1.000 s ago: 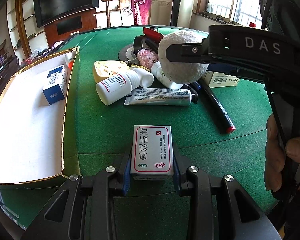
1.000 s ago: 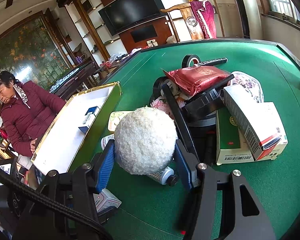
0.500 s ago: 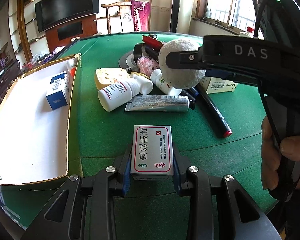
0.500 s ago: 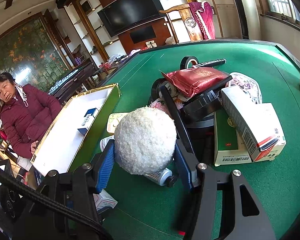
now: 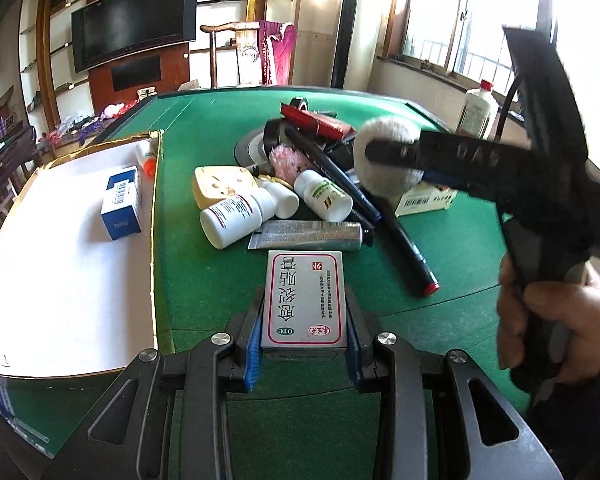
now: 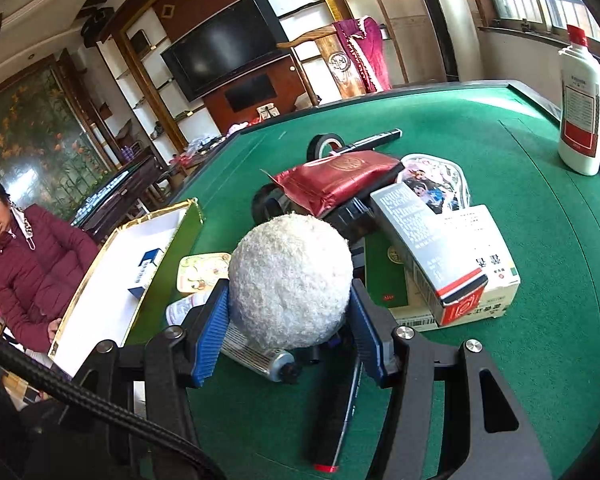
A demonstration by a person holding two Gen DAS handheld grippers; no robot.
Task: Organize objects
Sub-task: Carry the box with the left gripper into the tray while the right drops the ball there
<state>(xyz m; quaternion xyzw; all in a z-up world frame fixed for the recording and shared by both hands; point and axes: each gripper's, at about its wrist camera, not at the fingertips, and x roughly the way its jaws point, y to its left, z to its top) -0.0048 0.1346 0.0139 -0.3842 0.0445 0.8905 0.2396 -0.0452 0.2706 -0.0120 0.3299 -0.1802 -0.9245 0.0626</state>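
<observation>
Left gripper (image 5: 304,336) clamped on box (image 5: 305,300); right gripper (image 6: 290,328) squeezing ball (image 6: 291,282) (above table (image 6: 520,340) clutter).

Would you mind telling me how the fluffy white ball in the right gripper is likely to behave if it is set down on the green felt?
The fluffy white ball looks round, so it would probably roll once the right gripper releases it. Its fuzzy surface suggests that it is soft and light, likely squashing slightly between the pads. On the green felt it may stop soon; the white tray would contain it better.
</observation>
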